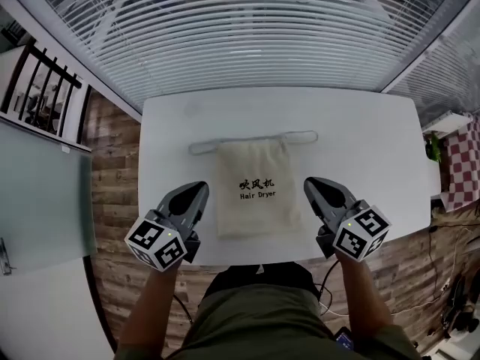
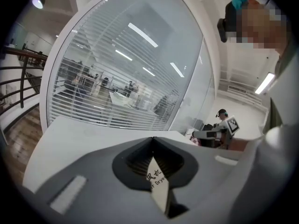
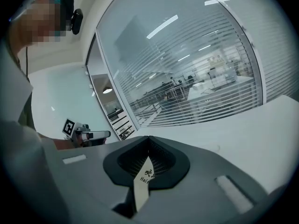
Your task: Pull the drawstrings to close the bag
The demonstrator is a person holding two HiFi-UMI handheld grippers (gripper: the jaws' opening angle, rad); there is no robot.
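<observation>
Surface: white rectangular table (image 1: 360, 126) lies under the bag, which sits mid-width towards the near edge.
Bag: cream cloth drawstring bag (image 1: 257, 190) printed "Hair Dryer" in black lies flat, its mouth on the far side.
Cord: pale drawstring cord (image 1: 251, 141) runs along the bag's far edge, with a slack loop trailing past each top corner.
Left tool: grey two-jaw left gripper (image 1: 199, 188) sits just beside the bag's left edge, jaws pressed together with nothing between them.
Right tool: grey two-jaw right gripper (image 1: 309, 183) sits just beside the bag's right edge, jaws likewise pressed together and empty.
Room: curved glass wall with white horizontal blinds (image 1: 255, 28) rises beyond the bag's far side.
Floor: brown wooden plank floor (image 1: 112, 201) shows left and right of the bag.
Edges: black railing (image 1: 45, 81) stands far left of the bag; red-and-white checked cloth (image 1: 469, 163) lies far right.
</observation>
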